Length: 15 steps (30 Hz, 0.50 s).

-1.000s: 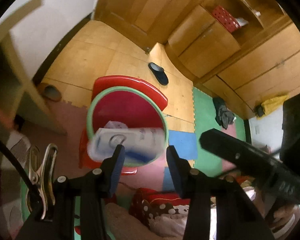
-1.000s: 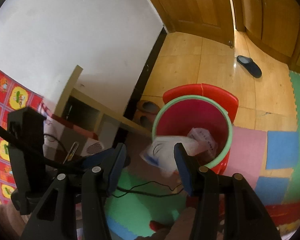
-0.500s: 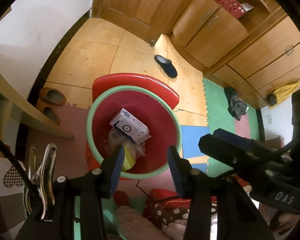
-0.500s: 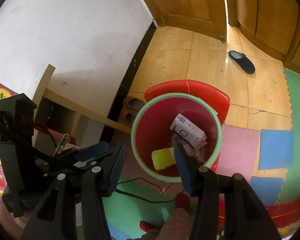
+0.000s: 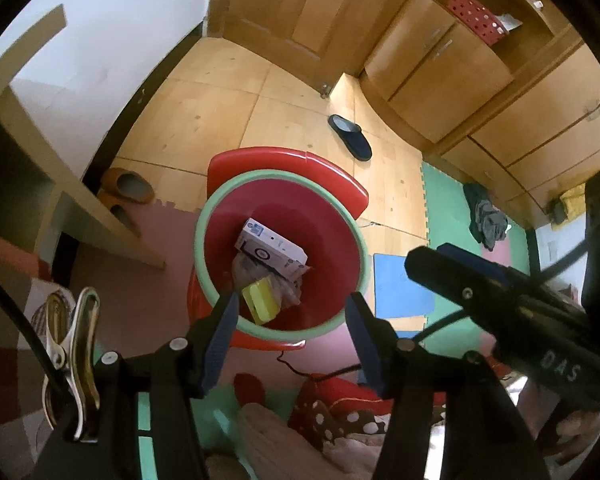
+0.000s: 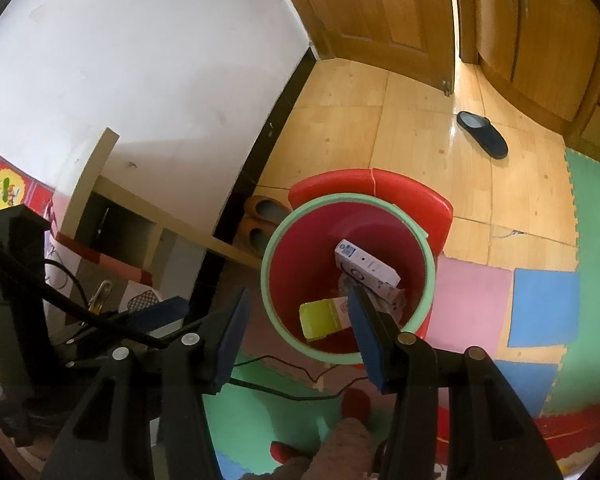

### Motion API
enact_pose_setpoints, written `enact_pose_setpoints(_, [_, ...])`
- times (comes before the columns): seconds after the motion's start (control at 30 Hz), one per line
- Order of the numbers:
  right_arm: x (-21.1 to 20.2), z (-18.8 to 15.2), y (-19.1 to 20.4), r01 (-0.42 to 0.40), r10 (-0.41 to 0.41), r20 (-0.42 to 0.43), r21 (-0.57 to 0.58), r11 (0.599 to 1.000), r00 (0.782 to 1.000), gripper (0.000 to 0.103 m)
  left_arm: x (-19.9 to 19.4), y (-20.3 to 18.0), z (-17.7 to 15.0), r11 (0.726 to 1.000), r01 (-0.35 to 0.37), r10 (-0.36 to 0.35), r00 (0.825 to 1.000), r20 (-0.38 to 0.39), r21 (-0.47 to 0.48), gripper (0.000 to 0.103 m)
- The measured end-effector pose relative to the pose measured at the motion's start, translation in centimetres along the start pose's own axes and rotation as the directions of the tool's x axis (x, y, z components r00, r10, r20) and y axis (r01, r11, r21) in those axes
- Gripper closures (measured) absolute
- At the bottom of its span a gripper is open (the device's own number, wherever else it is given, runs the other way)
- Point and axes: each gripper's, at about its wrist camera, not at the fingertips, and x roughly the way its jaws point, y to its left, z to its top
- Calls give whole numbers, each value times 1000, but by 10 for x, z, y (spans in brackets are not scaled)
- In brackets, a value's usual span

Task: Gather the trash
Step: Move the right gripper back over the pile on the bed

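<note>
White wall (image 6: 160,80) on the left with a dark skirting (image 6: 268,140), pale wooden floor (image 5: 204,112) running to a far wooden door (image 5: 300,12), wooden cupboards (image 5: 480,80) at far right, coloured foam mats (image 6: 540,304) covering the near floor, a dark slipper (image 5: 350,136) lay near the door.

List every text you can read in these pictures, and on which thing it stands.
"DAS": on the right gripper, seen from the left wrist.
White box in the bin: print too small to read.
Yellow box: print blurred.
</note>
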Motion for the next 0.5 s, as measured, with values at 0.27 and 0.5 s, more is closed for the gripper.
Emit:
enact_pose_setpoints(0.27, [-20, -1, 10, -1, 1, 21, -26, 1000, 1000, 51, -34, -8, -7, 1000, -3, 3, 999, 32, -2, 44])
enact_pose_setpoints(0.5, [-44, -8, 22, -3, 6, 66, -45, 999, 998, 51, -63, -12, -10, 1000, 5, -5, 998, 67, -6, 44])
